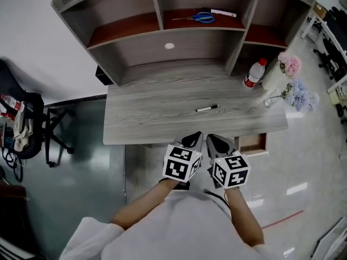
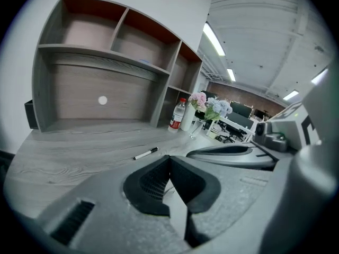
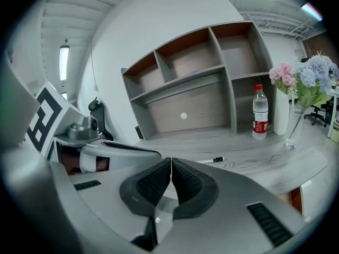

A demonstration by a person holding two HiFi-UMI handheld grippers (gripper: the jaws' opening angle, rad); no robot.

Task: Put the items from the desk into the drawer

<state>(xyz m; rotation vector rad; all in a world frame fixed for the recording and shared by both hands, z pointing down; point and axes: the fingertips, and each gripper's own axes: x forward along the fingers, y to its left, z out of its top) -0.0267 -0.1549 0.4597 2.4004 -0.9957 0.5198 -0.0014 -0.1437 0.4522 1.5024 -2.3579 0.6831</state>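
Head view: the left gripper (image 1: 193, 139) and the right gripper (image 1: 217, 140) are held side by side just in front of the desk (image 1: 146, 121). In the gripper views each pair of jaws is seen pressed together with nothing between. A marker pen (image 1: 207, 108) is lying on the desk, apart from both. The drawer (image 1: 253, 144) is seen partly open under the desk's right end; its inside is hidden

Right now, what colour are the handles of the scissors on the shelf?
Blue. The scissors show best in the head view.
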